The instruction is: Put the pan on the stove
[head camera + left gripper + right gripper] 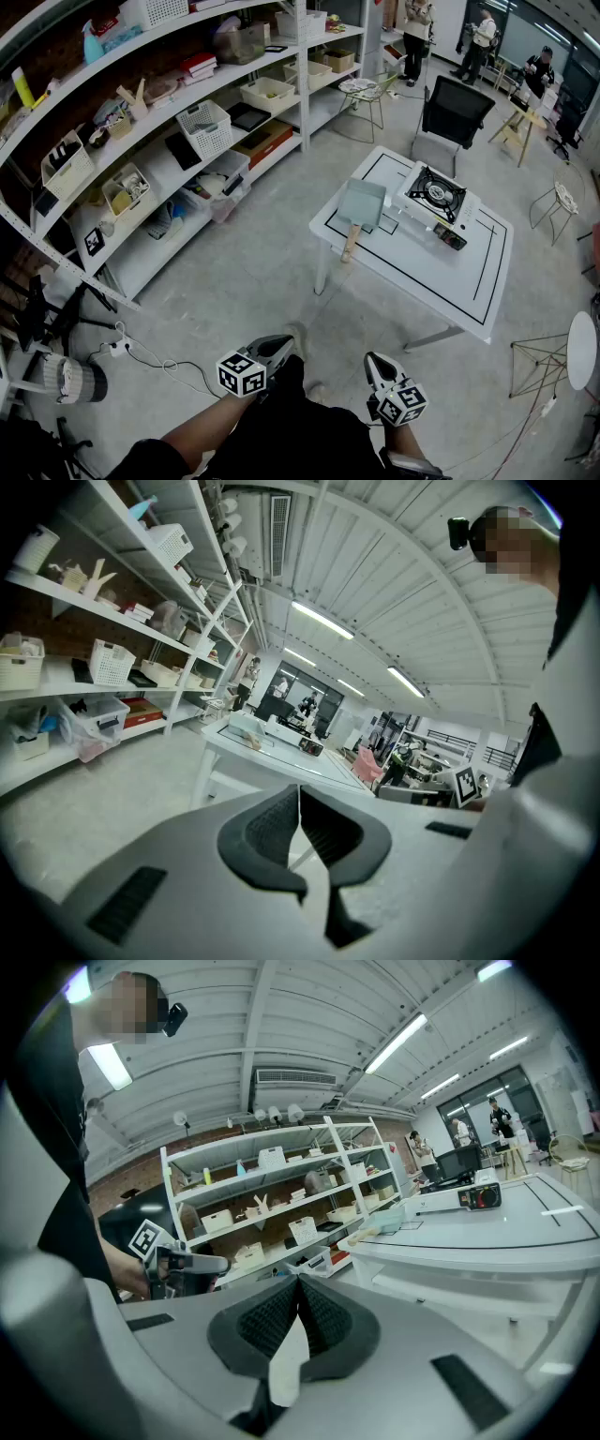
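Jaws on both grippers stand closed, with nothing caught between them. The left gripper [279, 345] hangs low beside the person's leg, and in the left gripper view its black ribbed pads [272, 829] meet along a thin seam at the tips. The right gripper [373, 363] hangs level with it on the other side of the leg, its own pads [323, 1321] pressed together in the same way. Well ahead of both pairs of jaws, far beyond their tips, stands a white rectangular table with a black outline [422, 277]. On it the square pale blue-grey pan [362, 201] lies flat, its wooden handle [351, 244] pointing back toward the jaws with its end just past the table's near edge. Just beside the pan, on the side nearer the right gripper's line, sits the white single-burner portable gas stove [434, 193] with a black grate; the pan is close to it but not on the burner. In the left gripper view the pan and stove show small above the closed tips and slightly left of them; in the right gripper view they lie above and to the right of the tips. Off to the left of the left gripper's jaws runs a long white shelving unit [169, 141] filled with baskets and boxes. Beyond the table's far side stands a black office chair [455, 111].
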Motion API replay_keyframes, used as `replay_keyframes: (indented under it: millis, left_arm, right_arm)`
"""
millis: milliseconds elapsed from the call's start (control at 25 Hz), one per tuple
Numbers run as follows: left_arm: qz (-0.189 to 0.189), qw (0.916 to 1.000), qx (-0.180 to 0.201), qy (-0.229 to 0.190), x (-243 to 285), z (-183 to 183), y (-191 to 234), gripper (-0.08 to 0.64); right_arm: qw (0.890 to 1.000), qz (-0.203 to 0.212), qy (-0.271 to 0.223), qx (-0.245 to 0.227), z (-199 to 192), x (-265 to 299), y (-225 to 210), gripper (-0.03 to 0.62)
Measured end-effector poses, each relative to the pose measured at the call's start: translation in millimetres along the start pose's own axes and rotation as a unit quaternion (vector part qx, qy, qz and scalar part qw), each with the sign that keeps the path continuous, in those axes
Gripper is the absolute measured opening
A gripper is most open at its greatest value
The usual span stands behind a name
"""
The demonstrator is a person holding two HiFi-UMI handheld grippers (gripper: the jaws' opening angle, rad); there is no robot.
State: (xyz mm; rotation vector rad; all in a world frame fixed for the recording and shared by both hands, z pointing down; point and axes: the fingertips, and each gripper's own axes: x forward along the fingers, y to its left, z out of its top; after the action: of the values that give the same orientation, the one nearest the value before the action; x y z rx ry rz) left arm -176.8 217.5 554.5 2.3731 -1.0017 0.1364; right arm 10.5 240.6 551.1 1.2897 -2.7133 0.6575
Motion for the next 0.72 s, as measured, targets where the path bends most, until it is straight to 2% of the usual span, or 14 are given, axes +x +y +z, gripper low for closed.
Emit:
replay_keyframes:
  millis: [720]
  left_arm:
    - [-0.008, 0.9998, 0.016, 0.005, 0.2, -2.6, -15.4, 0.014]
  right_arm:
    - [1.000, -0.003, -0.010, -0.015, 1.3, -6.6, 7.0, 0.026]
